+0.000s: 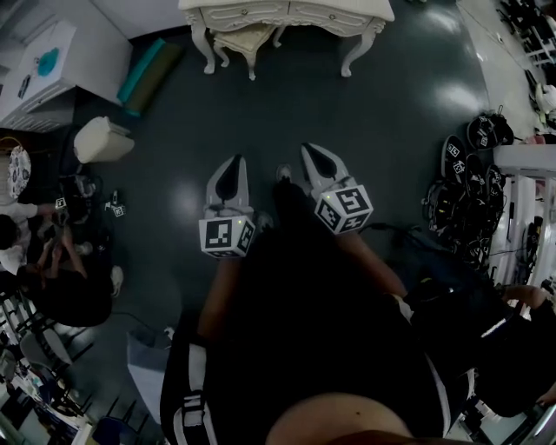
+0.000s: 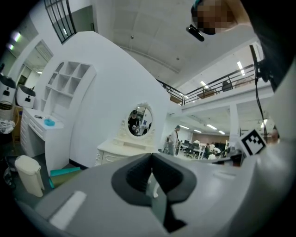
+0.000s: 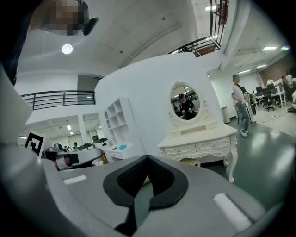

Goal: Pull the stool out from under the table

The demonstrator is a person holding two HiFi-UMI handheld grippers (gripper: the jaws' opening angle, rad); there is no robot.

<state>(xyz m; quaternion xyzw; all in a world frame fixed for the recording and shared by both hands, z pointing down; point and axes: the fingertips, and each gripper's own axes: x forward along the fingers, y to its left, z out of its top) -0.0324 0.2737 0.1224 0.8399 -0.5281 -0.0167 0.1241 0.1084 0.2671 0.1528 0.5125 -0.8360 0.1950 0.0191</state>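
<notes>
A white dressing table (image 1: 287,12) with curved legs stands at the far side of the dark floor. The cream stool (image 1: 244,39) is tucked beneath its left half. Both grippers hover well short of it, pointing toward it. My left gripper (image 1: 235,161) is shut with nothing between its jaws, and my right gripper (image 1: 309,148) is shut and empty too. In the left gripper view the table (image 2: 121,149) with its oval mirror (image 2: 139,121) shows beyond the shut left gripper (image 2: 151,155). In the right gripper view the table (image 3: 199,144) stands ahead of the right gripper (image 3: 147,157), a bit of the stool (image 3: 188,161) showing under it.
A white bin (image 1: 102,139) and a teal roll (image 1: 149,71) lie left of the path, near a white cabinet (image 1: 39,74). A person (image 1: 39,261) sits at the far left. Black gear (image 1: 469,178) is piled by a white frame (image 1: 526,161) on the right.
</notes>
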